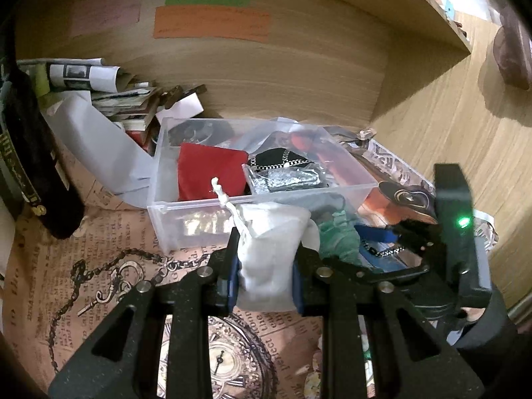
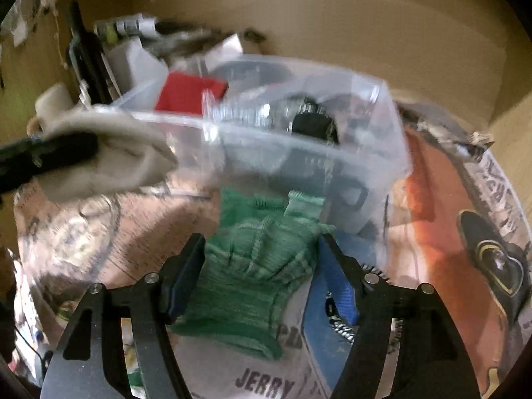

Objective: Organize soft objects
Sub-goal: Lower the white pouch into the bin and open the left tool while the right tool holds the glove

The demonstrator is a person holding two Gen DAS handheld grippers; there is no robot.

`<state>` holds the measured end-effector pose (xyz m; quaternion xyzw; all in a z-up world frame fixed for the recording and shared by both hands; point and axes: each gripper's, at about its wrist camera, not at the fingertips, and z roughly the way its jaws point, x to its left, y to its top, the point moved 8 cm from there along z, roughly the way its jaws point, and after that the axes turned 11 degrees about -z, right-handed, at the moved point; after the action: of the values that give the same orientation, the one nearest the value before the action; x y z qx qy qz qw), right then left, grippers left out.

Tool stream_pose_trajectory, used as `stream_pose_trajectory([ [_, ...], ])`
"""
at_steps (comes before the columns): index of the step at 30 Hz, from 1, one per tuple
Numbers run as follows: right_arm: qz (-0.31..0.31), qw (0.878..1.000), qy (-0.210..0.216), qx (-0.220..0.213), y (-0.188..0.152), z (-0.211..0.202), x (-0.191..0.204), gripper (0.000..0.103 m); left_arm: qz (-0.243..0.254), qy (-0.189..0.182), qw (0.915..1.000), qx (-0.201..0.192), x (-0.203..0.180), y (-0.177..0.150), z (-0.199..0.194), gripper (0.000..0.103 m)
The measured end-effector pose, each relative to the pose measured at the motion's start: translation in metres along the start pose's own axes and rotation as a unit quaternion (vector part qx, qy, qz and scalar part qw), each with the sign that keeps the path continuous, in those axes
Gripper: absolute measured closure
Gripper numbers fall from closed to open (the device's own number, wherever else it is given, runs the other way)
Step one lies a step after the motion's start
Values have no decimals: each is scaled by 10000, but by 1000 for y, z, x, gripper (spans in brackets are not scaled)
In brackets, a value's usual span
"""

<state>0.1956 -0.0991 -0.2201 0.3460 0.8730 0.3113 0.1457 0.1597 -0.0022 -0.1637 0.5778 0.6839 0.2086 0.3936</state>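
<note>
My left gripper (image 1: 266, 266) is shut on a white drawstring pouch (image 1: 269, 249) and holds it just in front of a clear plastic bin (image 1: 199, 212). The bin holds a red cloth (image 1: 209, 176) and a black studded item (image 1: 279, 161). In the right wrist view, my right gripper (image 2: 261, 256) stands around a green knitted glove (image 2: 252, 272) with its jaws apart at the glove's sides. The white pouch (image 2: 109, 159) and the left gripper's finger (image 2: 50, 156) show at the left there. The bin (image 2: 299, 153) is beyond the glove. That view is blurred.
The surface is covered in printed newspaper-style paper (image 1: 83, 266) inside a wooden shelf. A stack of papers and books (image 1: 109, 99) lies at the back left. A dark bottle (image 1: 30, 153) stands at the left. A blue item (image 2: 326, 332) and an orange item (image 2: 429, 219) lie at the right.
</note>
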Motion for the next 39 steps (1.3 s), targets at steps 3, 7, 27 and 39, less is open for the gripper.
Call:
stream_pose_trajectory([
  [3, -73, 10000, -52, -38, 0, 0, 3, 53, -49, 13, 10000, -16, 2, 1, 0, 79],
  [7, -65, 9999, -30, -137, -1, -4, 4, 71, -64, 35, 9999, -76, 3, 4, 0, 79],
  [27, 282, 9875, -31, -1549, 41, -94, -24, 91, -117, 53, 9955, -944, -14, 77, -9, 79],
  [39, 84, 9976, 114, -674, 13, -52, -14, 56, 38, 440, 9981, -426, -4, 70, 52, 79],
])
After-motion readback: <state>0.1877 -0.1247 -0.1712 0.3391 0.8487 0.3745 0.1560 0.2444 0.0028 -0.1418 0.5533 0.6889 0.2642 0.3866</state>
